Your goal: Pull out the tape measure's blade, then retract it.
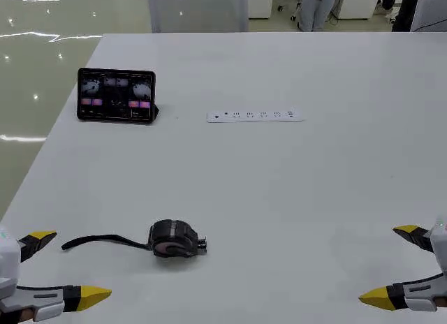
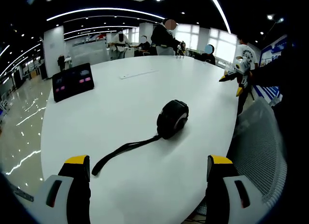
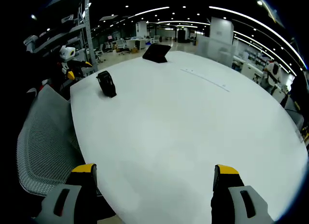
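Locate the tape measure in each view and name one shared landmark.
Head view: tape measure low, left of centre, strap trailing left.
Left gripper view: tape measure near centre, strap toward the jaws.
Right gripper view: tape measure upper left, far off.
Shared landmark: the dark tablet beyond it.

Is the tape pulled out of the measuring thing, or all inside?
Inside. The tape measure lies closed up on the table; only its black strap trails from it, and nothing else stretches out.
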